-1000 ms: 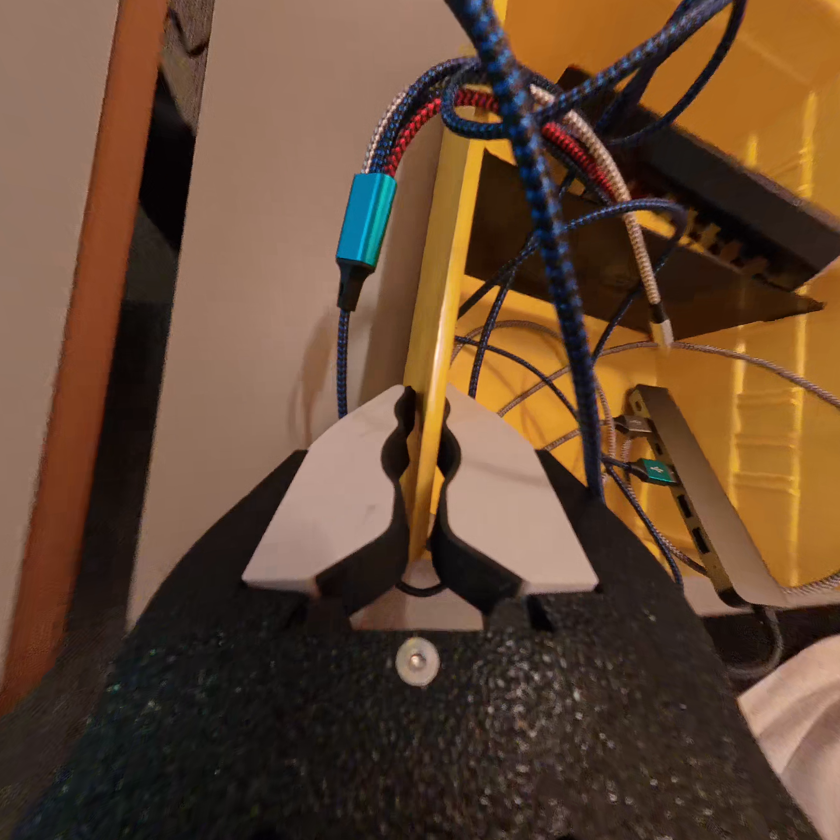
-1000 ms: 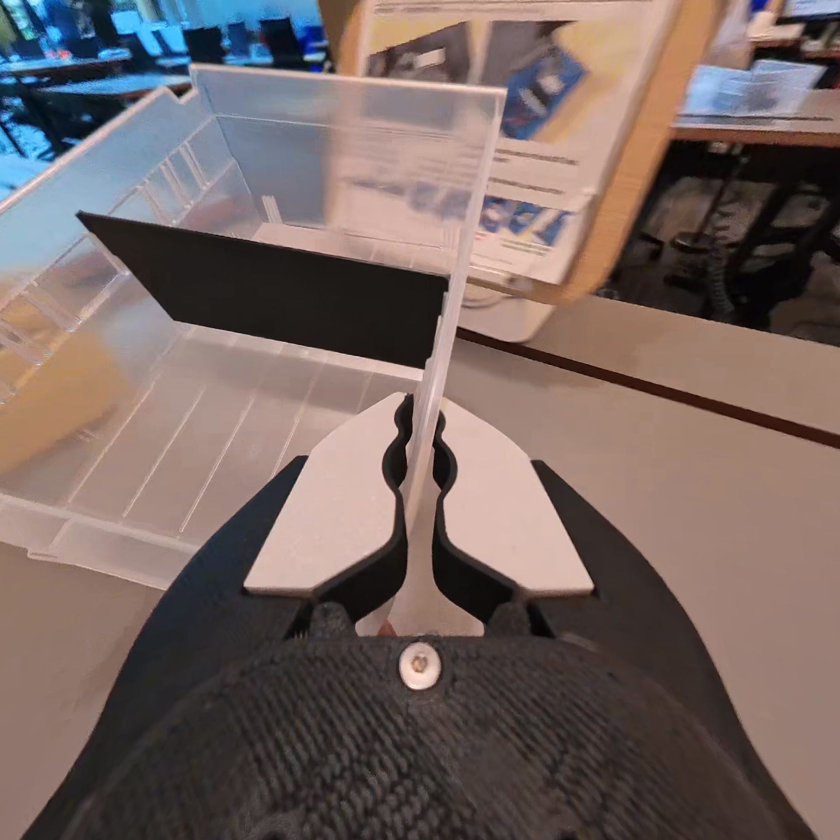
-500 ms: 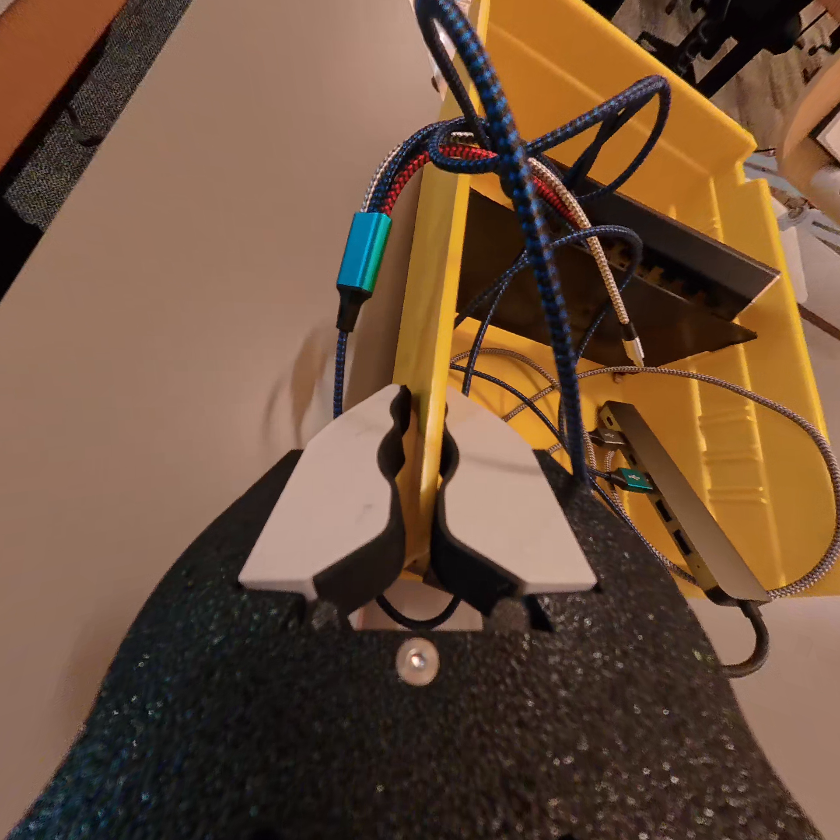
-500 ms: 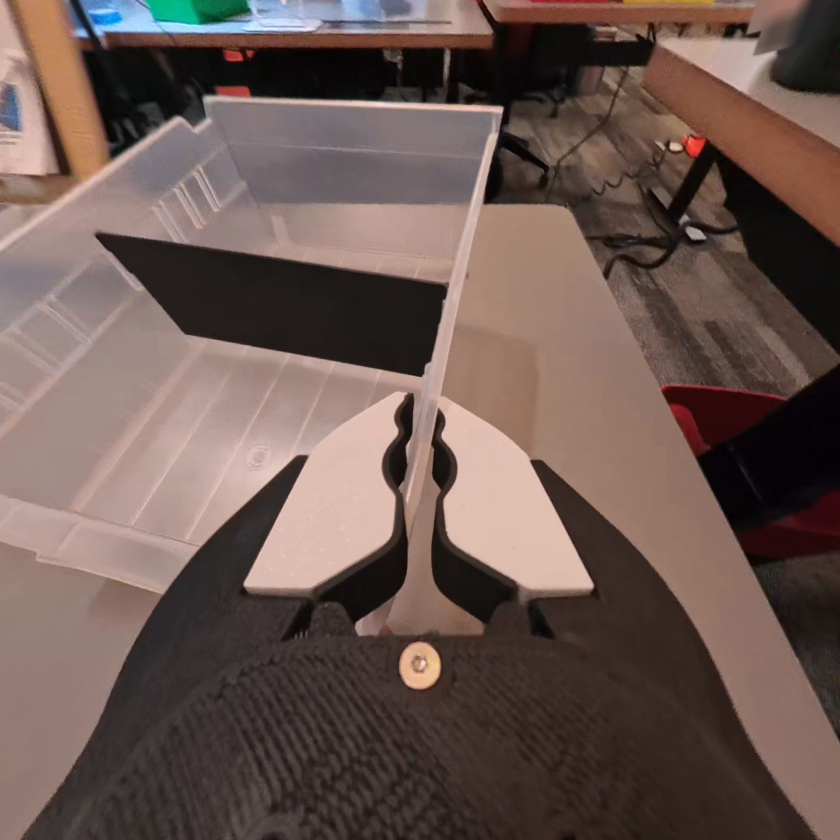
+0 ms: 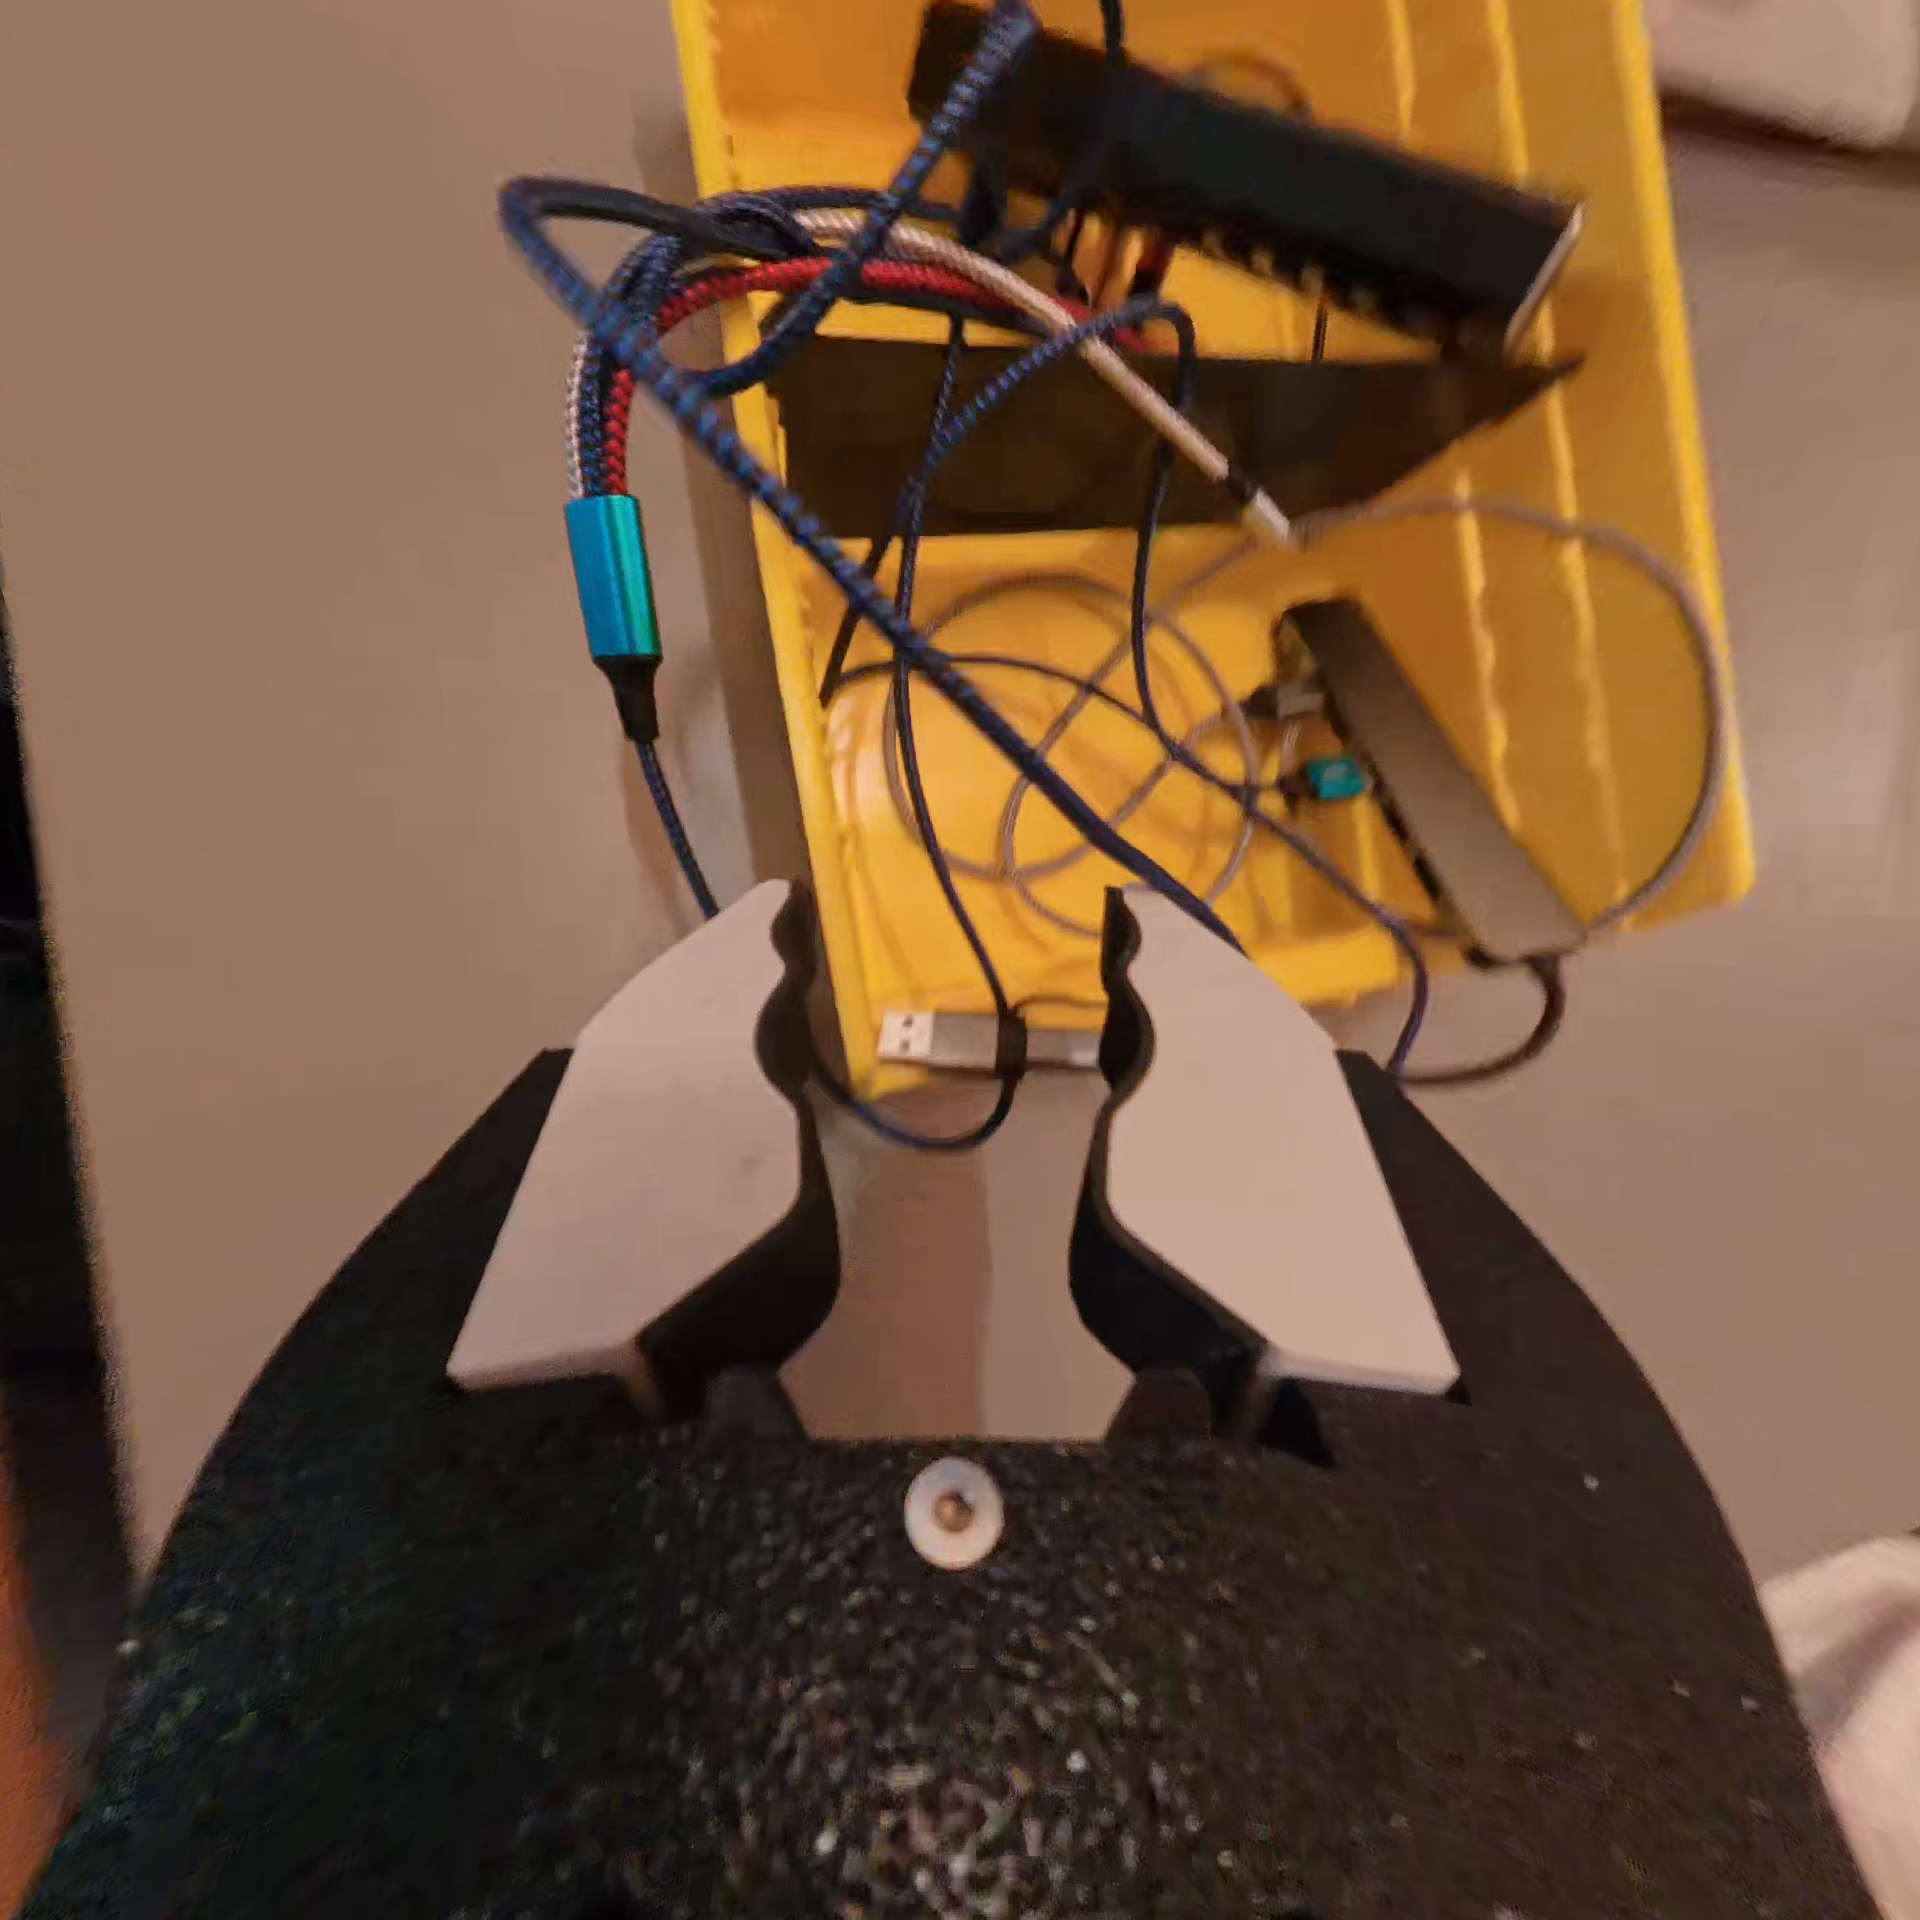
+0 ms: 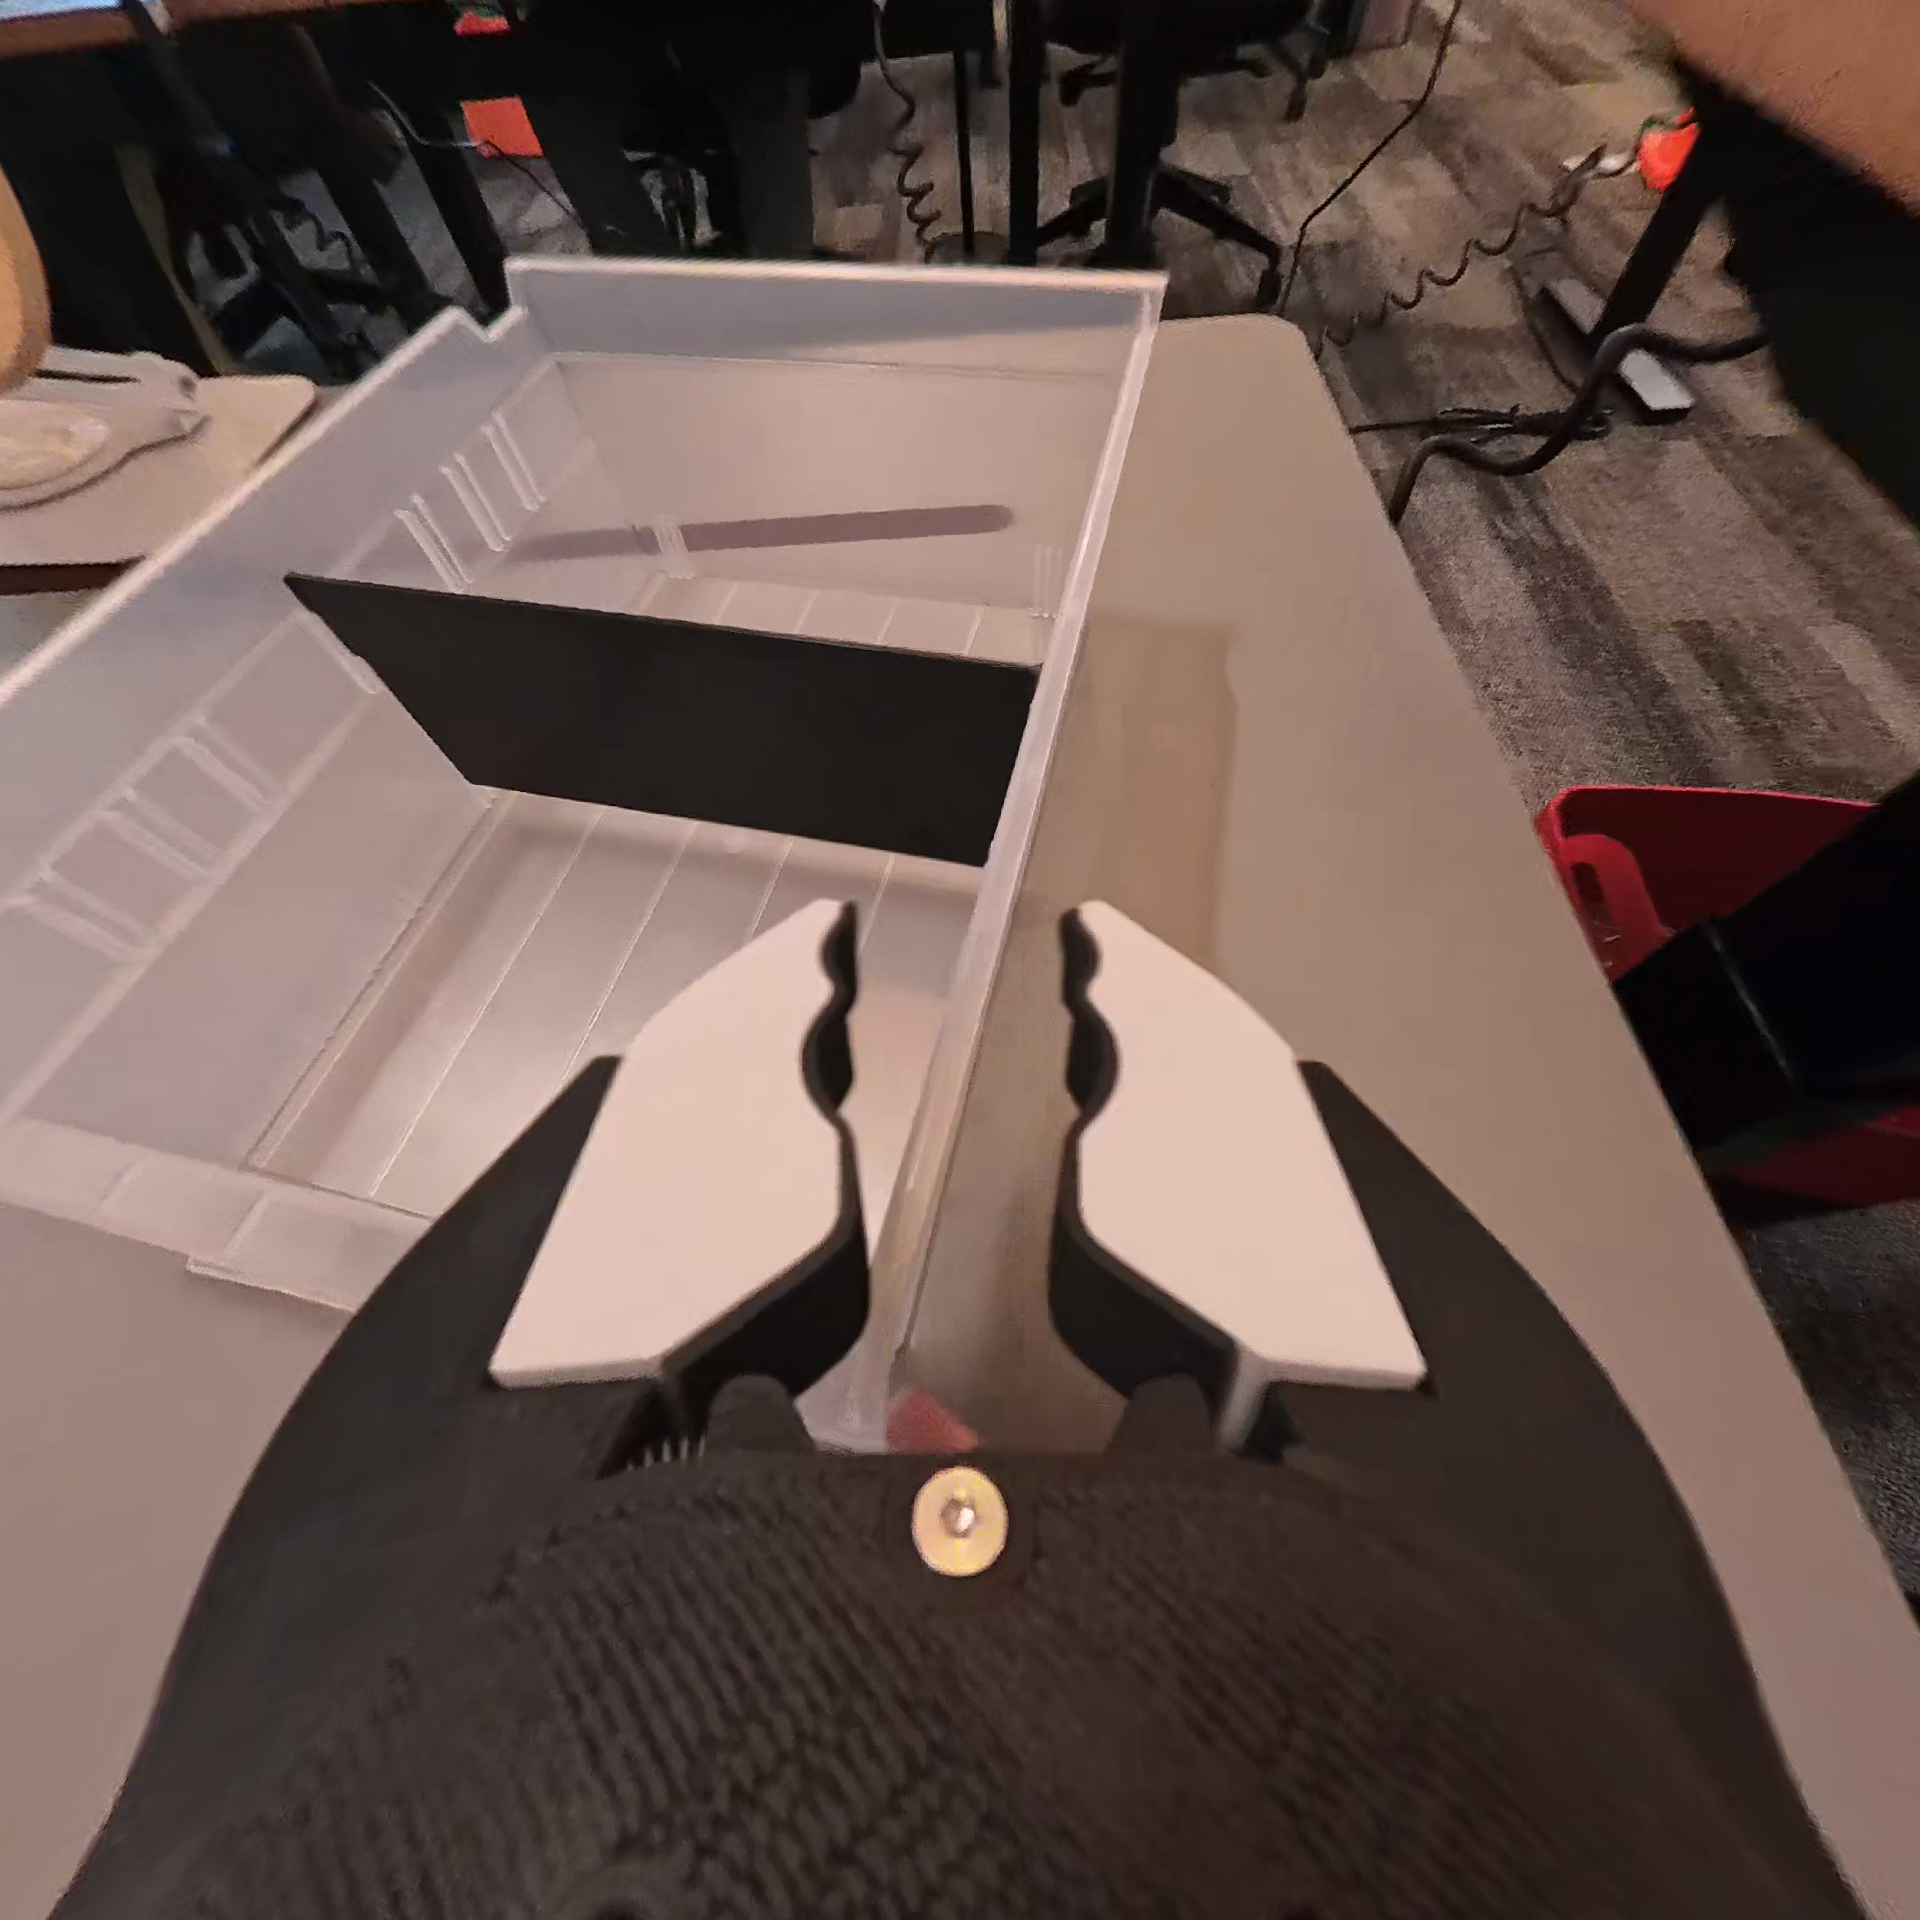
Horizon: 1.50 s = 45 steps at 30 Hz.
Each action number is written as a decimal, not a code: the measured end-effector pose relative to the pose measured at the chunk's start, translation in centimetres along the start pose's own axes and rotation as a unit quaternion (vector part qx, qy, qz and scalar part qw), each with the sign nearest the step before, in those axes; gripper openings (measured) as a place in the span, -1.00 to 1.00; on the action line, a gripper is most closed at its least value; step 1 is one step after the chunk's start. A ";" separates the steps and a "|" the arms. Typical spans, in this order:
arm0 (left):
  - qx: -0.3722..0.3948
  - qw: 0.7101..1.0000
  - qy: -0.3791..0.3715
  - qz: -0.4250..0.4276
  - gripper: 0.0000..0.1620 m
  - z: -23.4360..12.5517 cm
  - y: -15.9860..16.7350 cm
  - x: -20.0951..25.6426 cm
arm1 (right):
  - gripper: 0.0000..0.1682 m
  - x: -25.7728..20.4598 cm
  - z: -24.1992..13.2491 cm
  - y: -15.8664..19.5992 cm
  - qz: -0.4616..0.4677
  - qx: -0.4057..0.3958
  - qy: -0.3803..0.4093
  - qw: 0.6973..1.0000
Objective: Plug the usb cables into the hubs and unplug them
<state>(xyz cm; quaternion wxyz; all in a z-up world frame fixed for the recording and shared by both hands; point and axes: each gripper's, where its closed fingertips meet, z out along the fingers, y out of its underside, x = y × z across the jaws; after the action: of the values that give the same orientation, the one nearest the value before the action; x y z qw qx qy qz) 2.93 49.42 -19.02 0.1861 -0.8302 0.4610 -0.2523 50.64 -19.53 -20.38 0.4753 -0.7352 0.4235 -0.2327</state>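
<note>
Left gripper (image 5: 951, 914) spread wide, nothing held, straddling near left corner of yellow bin (image 5: 1621, 499) on bench (image 5: 312, 520). One grey hub (image 5: 1444, 790) in bin's near right compartment, long axis running away-left to near-right, near end poking over front edge. Two plugs seated in hub's left side, one teal (image 5: 1333, 777). Tangle of braided cables (image 5: 790, 301) draped over bin's left wall; blue sleeve (image 5: 613, 580) hanging outside, long axis vertical. Loose silver USB plug (image 5: 935, 1037) lying at front lip, tip pointing left. Black divider (image 5: 1122, 436) across bin. Right gripper (image 6: 956, 925) also wide, empty, either side of clear bin (image 6: 312, 582) right wall; one black divider (image 6: 707, 717) inside.
</note>
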 end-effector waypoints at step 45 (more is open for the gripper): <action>-0.287 0.950 0.070 0.096 -0.33 5.9 1.8 13.2 | 0.00 -25.4 -8.9 -4.0 -0.125 0.106 -0.255 0.953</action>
<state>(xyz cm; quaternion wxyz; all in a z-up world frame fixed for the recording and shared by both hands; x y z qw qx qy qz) 11.12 37.61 -21.43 -0.0694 -0.7804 0.6036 -0.1477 32.12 -1.80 -11.31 0.6098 -0.7626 0.1654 -0.1385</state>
